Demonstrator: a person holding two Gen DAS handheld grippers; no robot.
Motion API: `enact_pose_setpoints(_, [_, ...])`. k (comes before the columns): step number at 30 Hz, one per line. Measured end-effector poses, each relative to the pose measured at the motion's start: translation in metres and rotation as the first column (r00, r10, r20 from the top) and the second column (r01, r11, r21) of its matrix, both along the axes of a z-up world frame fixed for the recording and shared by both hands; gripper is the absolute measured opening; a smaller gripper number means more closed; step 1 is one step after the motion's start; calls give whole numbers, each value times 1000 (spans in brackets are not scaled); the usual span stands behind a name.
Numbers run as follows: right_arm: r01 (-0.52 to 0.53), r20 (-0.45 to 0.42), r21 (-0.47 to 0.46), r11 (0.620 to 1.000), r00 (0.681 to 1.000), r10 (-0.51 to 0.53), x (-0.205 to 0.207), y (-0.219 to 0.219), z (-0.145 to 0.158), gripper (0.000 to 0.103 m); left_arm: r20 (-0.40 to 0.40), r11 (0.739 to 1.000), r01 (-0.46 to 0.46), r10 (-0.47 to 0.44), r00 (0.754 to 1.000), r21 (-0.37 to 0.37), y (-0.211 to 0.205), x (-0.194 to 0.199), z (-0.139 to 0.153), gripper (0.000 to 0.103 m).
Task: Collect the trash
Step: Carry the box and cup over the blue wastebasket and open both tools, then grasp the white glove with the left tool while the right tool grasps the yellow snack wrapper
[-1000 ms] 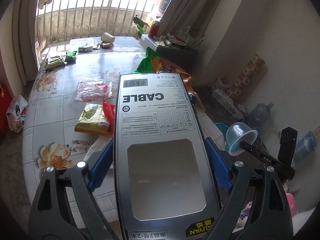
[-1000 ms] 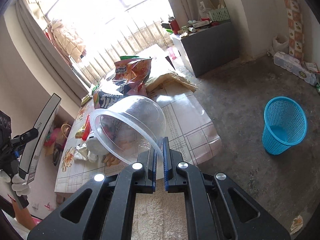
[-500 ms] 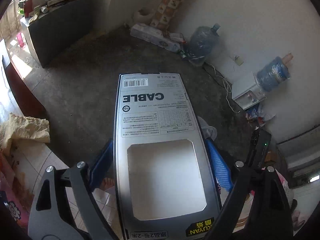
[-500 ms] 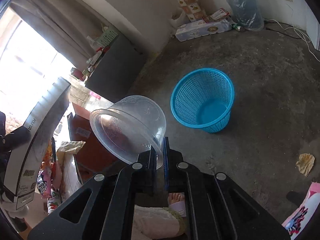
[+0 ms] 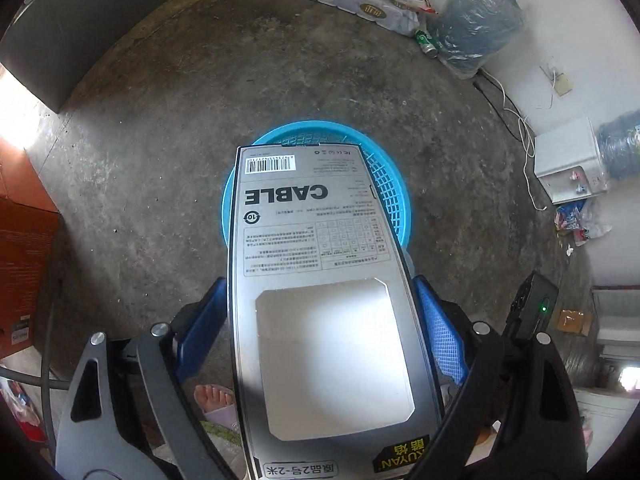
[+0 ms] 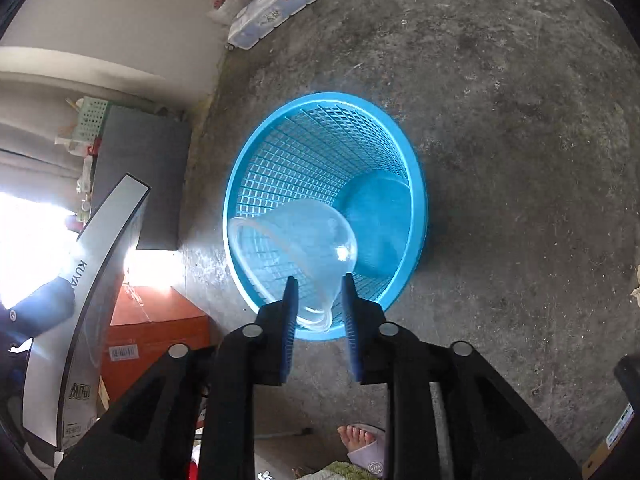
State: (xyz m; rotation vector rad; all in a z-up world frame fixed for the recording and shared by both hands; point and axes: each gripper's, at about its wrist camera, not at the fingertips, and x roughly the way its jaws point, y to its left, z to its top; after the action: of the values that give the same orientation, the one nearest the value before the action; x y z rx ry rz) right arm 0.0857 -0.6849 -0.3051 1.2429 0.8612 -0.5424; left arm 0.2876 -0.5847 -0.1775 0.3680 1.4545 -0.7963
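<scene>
Each handheld black two-finger gripper is built the same way. On the left gripper (image 5: 320,320), two angular black plastic arms with triangular cut-outs are seen, each fitted with round silver screws. Blue pads (image 5: 440,332) with a fine grid texture are mounted on the inner faces of the fingers. The right gripper (image 6: 319,312) is made of matching black arms, silver screw heads and ribbed blue pads (image 6: 289,320). A pale slipper (image 6: 370,458) is worn on the person's foot.
</scene>
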Motion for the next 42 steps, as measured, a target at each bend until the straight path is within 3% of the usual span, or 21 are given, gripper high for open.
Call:
enact_pose_setpoints(1, [6,-4,-7,1000,1000,-6,3,-3,-5,37,-2,1000,-9,9,1000,-2,-1,1,-4,86])
enact_pose_setpoints(4, [1,-18,5,1000,1000,-1,3,-5,-15,37,-30,1000,-18,18,999,-16,4,1,-8,86])
enact_pose_setpoints(11, [16,15,-12,1000,1000,-16,-20,2,-2,37,-52,997,-17,14,999,-71,7,-3,4,86])
enact_pose_setpoints(15, [19,45,-49,999,999,-17,-40,9,23,37,-74,993,0,-9,997,-116,18,-15,29,86])
enact_pose_setpoints(19, [12,74,-119,993,997,-4,-63,22,58,38,-17,973,58,-64,998,-225,51,-39,82,85])
enact_pose_setpoints(23, [-6,115,-217,976,993,32,-85,48,103,45,72,929,111,-92,993,-354,119,-68,148,85])
enact_pose_setpoints(27, [-30,150,-324,946,985,83,-101,81,149,55,151,906,102,-43,988,-411,202,-101,197,85])
enact_pose_setpoints(31, [-58,177,-456,888,972,155,-113,121,195,69,226,895,75,29,974,-440,291,-140,218,85])
enact_pose_setpoints(35, [-105,149,-597,795,960,238,-114,163,233,83,280,882,-8,158,947,-471,383,-170,219,85])
enact_pose_setpoints(38, [-137,158,-655,743,937,312,-108,195,259,88,305,865,-120,297,905,-487,460,-183,220,85])
enact_pose_setpoints(42, [-201,190,-684,701,879,437,-95,243,286,89,356,824,-243,461,813,-512,551,-201,222,85])
